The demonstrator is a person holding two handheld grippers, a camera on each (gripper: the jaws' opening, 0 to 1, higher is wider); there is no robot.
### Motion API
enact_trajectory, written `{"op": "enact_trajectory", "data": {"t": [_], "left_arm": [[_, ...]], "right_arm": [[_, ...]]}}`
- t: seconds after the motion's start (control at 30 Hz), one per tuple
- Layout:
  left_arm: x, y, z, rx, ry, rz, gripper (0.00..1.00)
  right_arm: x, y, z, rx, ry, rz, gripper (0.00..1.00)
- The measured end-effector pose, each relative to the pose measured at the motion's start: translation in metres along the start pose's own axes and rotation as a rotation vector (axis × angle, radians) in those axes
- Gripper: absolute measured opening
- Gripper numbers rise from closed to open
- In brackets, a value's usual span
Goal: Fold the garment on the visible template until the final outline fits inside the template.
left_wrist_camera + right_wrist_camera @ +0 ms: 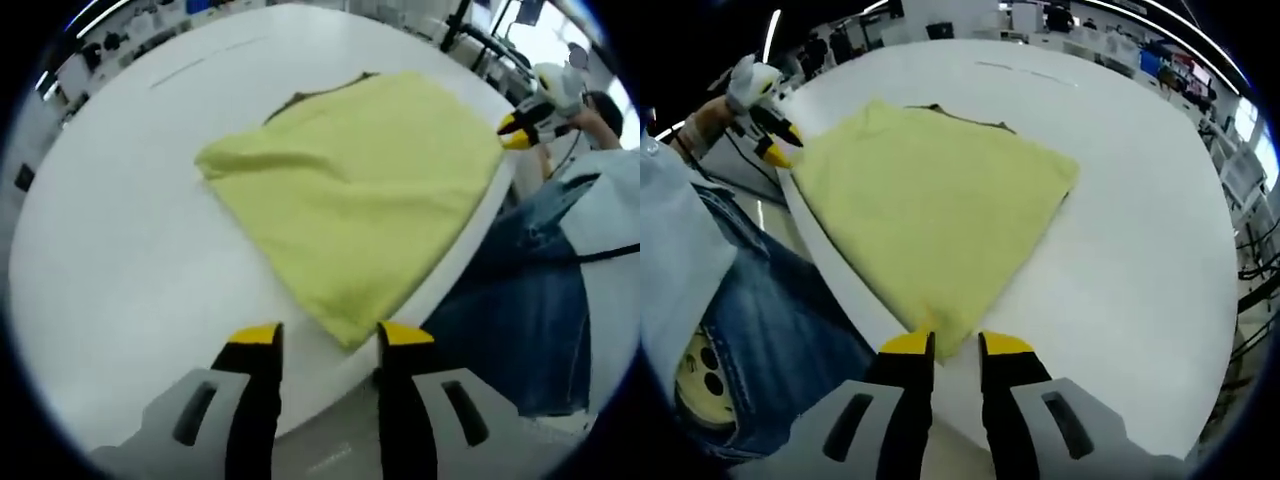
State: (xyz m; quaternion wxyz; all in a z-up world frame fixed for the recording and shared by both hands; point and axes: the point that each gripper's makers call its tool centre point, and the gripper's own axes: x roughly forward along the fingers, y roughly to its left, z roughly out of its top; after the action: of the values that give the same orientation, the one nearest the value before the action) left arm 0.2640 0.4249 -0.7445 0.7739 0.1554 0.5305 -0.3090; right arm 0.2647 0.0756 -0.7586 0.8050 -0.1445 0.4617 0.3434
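Ahead of both tongs — garment (355,190) (yellow), folded

In my left gripper view, the left gripper (327,335) rises from 6 o'clock with its two yellow-tipped jaws apart, a clear gap between them. At 2 o'clock I see the right gripper (520,128), held by the person's hand.

In my right gripper view, the right gripper (957,345) comes up from 6 o'clock, jaws parted by a narrower gap. At 10 o'clock the left gripper (775,150) appears in the person's hand (712,118). I cannot tell its jaw state from here.
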Motion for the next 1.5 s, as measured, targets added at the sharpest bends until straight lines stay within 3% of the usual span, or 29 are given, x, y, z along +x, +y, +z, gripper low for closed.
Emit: {"op": "enact_trajectory", "data": {"t": [0.07, 0.17, 0.2, 0.4, 0.6, 0.87, 1.13, 1.5], "left_arm": [[-0.004, -0.001, 0.004, 0.001, -0.021, -0.002, 0.40], [-0.008, -0.006, 0.021, -0.056, -0.127, -0.047, 0.41], [-0.011, -0.006, 0.023, -0.065, -0.138, -0.056, 0.42], [-0.026, -0.010, 0.046, -0.053, -0.249, -0.068, 0.59], [-0.033, -0.016, 0.057, 0.004, -0.285, -0.057, 0.75], [-0.040, -0.016, 0.066, 0.007, -0.328, -0.039, 0.94], [-0.044, -0.019, 0.072, 0.038, -0.361, -0.039, 0.99], [-0.052, -0.021, 0.084, 0.052, -0.394, -0.026, 0.99]], "right_arm": [[-0.002, 0.001, 0.004, 0.011, -0.021, 0.005, 0.22], [-0.004, 0.002, 0.011, 0.018, -0.047, 0.002, 0.28], [-0.005, 0.001, 0.012, 0.018, -0.052, -0.001, 0.31], [-0.012, -0.002, 0.024, 0.007, -0.088, -0.031, 0.50], [-0.022, -0.002, 0.040, -0.006, -0.135, -0.060, 0.67], [-0.032, -0.003, 0.051, -0.014, -0.181, -0.090, 0.88], [-0.036, 0.001, 0.056, -0.007, -0.195, -0.084, 0.99], [-0.048, 0.004, 0.071, -0.001, -0.236, -0.095, 1.00]]}}
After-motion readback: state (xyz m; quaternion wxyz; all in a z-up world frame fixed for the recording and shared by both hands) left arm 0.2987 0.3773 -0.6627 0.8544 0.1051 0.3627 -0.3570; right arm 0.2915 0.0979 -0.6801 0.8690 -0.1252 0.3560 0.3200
